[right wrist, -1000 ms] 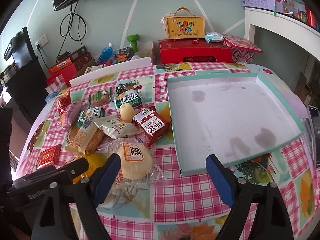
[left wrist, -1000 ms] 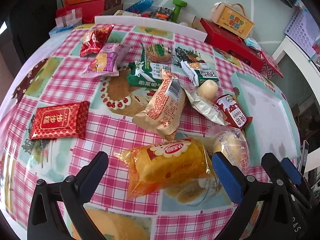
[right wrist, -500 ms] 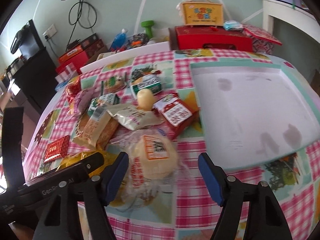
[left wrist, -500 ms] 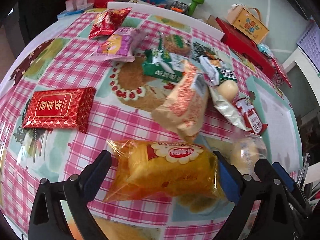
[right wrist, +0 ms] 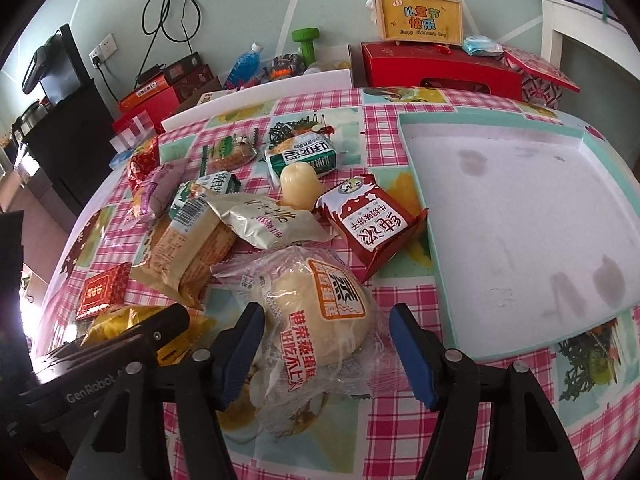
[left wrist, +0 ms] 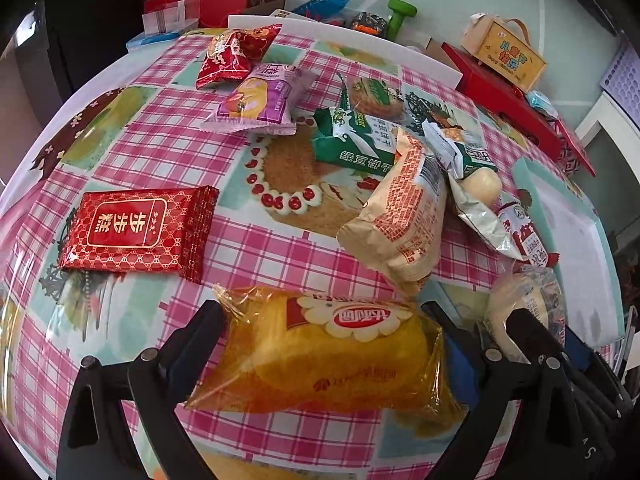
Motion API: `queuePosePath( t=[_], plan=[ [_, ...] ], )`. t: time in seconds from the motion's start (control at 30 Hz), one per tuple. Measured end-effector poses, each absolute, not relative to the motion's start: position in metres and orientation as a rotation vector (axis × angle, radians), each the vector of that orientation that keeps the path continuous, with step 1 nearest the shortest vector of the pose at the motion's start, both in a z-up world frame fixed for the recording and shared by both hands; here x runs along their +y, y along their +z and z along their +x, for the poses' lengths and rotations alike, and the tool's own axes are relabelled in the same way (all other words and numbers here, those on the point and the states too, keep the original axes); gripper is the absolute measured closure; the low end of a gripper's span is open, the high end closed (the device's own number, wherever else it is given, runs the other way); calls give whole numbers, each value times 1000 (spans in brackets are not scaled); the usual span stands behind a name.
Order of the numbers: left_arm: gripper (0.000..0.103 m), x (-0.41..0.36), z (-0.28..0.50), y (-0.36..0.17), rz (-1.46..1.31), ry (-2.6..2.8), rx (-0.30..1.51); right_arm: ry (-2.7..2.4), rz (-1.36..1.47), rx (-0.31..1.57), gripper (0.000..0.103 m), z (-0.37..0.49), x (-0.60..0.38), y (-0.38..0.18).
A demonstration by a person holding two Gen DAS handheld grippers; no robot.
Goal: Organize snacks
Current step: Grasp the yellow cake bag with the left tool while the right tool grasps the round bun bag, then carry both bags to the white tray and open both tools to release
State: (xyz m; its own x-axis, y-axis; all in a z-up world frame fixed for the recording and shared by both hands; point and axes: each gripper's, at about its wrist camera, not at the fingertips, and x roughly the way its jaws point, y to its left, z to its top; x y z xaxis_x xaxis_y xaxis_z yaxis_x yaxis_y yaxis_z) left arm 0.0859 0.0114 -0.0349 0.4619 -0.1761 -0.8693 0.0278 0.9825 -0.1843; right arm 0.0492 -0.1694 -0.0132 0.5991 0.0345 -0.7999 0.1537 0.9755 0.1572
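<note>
Reaching down over a pink checked tablecloth [left wrist: 168,148], 2 handheld grippers each straddle a snack. The left gripper [left wrist: 332,344] has its jaws closing around a yellow cake packet [left wrist: 328,356]; its fingers sit at the wrapper's 2 ends, and I cannot tell whether they press yet. The right gripper [right wrist: 326,344] has its jaws closing around a round steamed cake [right wrist: 316,308] in clear wrap, with a gap visible on each side of the cake. Just beyond lies a heap of other snacks, including a red biscuit pack [right wrist: 372,224] and a tan bread bag [left wrist: 404,216]. A flat red packet [left wrist: 136,232] lies apart to the left. A shallow teal-rimmed tray [right wrist: 424,208] sits beside the heap.
</note>
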Motion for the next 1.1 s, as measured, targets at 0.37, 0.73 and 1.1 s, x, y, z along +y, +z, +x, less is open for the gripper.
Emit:
queuePosePath(
  t=[0.37, 0.73, 1.1],
  plan=[
    [14, 10, 82, -32, -150, -116, 1065, -65, 183, 912, 40, 50, -165, -15],
    [14, 9, 74, -20, -145, -106, 1027, -42, 288, 862, 49, 42, -181, -4],
    [14, -21, 74, 31, -99, -180, 913, -159, 329, 659, 49, 33, -225, 40]
  ],
)
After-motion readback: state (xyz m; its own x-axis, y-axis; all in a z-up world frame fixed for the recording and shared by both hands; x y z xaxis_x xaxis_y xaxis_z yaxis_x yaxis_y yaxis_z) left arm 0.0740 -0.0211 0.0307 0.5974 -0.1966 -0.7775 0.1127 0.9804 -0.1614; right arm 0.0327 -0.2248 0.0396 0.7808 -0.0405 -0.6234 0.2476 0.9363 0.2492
